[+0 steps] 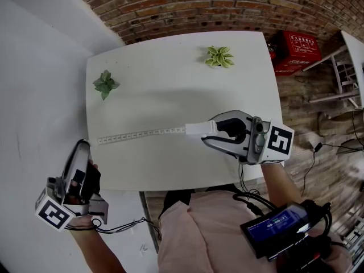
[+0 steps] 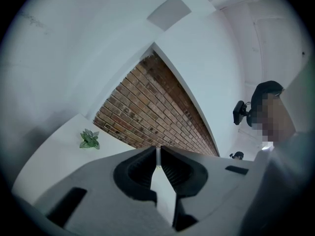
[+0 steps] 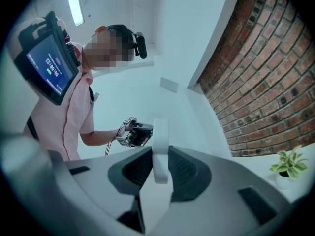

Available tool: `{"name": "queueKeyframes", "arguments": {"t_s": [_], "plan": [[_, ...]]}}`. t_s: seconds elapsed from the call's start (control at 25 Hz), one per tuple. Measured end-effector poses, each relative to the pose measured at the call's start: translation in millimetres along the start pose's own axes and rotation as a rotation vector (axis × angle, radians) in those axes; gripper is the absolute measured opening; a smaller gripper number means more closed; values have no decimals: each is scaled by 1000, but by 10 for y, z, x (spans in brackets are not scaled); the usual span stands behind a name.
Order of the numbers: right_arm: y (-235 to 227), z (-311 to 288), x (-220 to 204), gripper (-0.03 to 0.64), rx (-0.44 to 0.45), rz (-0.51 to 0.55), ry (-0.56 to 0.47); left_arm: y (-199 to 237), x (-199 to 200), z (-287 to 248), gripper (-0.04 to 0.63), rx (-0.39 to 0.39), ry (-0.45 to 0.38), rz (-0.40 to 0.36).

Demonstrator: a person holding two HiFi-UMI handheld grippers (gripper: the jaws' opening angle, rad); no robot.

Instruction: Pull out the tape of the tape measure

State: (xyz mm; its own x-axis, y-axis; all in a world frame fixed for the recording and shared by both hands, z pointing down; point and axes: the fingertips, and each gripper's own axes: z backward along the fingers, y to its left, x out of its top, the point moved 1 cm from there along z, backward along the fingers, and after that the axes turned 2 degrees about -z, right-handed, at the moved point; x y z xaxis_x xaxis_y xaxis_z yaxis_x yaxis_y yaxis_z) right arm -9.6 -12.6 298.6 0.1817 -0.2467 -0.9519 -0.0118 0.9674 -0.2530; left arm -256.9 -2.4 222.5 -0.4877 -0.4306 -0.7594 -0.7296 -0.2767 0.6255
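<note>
Fingers [image 3: 139,167] of the right gripper [image 3: 161,154] clenched the white tape measure [image 3: 160,132]. At lower left, the left gripper [image 1: 83,147] was closed on nothing. Tape [image 1: 142,134] lay across the table [image 1: 170,78].

Red brick wall [image 1: 227,4] behind the white rect. table [image 1: 170,95]; plain white wall [image 1: 40,84] to its left, wood-plank floor [image 1: 301,115] right.

I wear a pink short-sleeved shirt [image 1: 199,232]. My left hand-held gripper [image 1: 84,147] and right hand-held gripper [image 1: 215,131] are grey with black ribbed pads, and each carries a cube of black-and-white square markers. Black cables [image 1: 250,199] trail from them. A black device with a blue screen [image 1: 278,226] sits on my front.
</note>
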Motion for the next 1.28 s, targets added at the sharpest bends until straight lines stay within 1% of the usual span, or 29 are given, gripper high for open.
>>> {"name": "queueKeyframes", "arguments": {"t_s": [0.08,0.2,0.32,0.44,0.64,0.84,1.16,1.28], "plan": [[-1,2,-1,98,0,-3,0,13,33,19,38,-3,-9,2],[-3,10,-6,98,-2,-4,4,-6,48,33,38,-34,-5,8],[-7,22,-11,98,-4,-5,4,26,41,58,38,-21,-4,6],[-6,23,-14,98,-3,-6,4,12,51,47,38,-31,-9,11],[6,24,-17,98,-1,-6,7,63,105,89,38,2,-26,2],[24,1,-17,98,9,-6,8,27,130,67,38,-22,-32,3],[26,12,-33,98,7,-15,10,61,169,103,38,-4,-55,7],[10,22,-25,98,2,-19,4,51,161,96,38,-8,-45,-3]]}}
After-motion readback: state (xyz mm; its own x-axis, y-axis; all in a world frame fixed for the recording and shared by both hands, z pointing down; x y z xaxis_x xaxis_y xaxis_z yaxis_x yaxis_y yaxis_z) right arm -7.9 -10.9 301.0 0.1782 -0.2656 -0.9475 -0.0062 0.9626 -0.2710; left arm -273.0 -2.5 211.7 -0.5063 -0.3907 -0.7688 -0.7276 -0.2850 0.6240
